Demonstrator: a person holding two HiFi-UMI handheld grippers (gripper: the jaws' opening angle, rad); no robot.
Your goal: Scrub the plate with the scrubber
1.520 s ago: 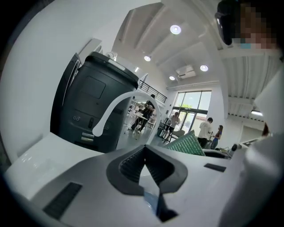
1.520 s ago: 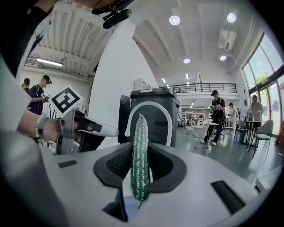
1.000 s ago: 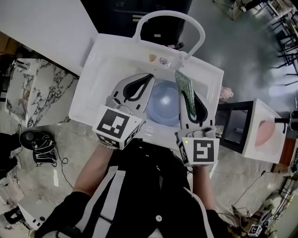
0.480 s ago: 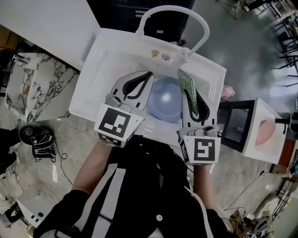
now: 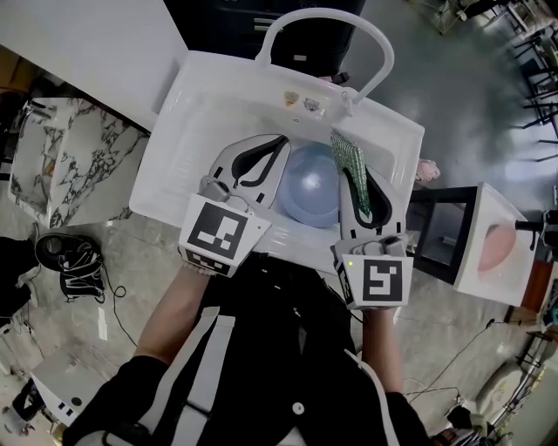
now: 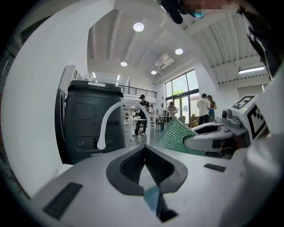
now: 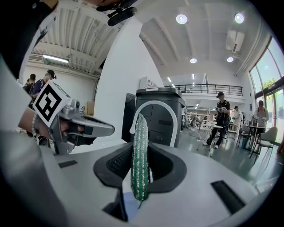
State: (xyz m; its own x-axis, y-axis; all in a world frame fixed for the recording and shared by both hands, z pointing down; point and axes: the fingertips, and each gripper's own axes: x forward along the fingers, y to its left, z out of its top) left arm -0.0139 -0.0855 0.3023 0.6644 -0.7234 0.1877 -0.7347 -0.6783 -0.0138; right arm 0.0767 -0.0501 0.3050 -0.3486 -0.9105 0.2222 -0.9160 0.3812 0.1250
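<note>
A pale blue plate (image 5: 309, 187) lies in the white sink (image 5: 187, 148), between my two grippers. My left gripper (image 5: 281, 144) (image 6: 145, 148) hangs over the plate's left edge, jaws shut with nothing between the pads. A patch of blue shows through the gap behind them. My right gripper (image 5: 356, 174) (image 7: 141, 133) is shut on the green scrubber (image 5: 344, 150) (image 7: 140, 159), held on edge over the plate's right side. The scrubber (image 6: 175, 135) sticks out past the jaw tips. Each gripper shows in the other's view: the left gripper (image 7: 88, 126) and the right gripper (image 6: 208, 137).
A white arched faucet (image 5: 327, 26) (image 6: 111, 119) (image 7: 153, 106) rises at the sink's far rim, with a dark bin (image 6: 91, 119) behind it. A white counter (image 5: 87, 52) lies to the left and a small stand (image 5: 493, 244) to the right. People stand far back (image 7: 219, 117).
Both grippers keep their places over the sink, the scrubber still in the right one. Only the head view has shifted slightly.
</note>
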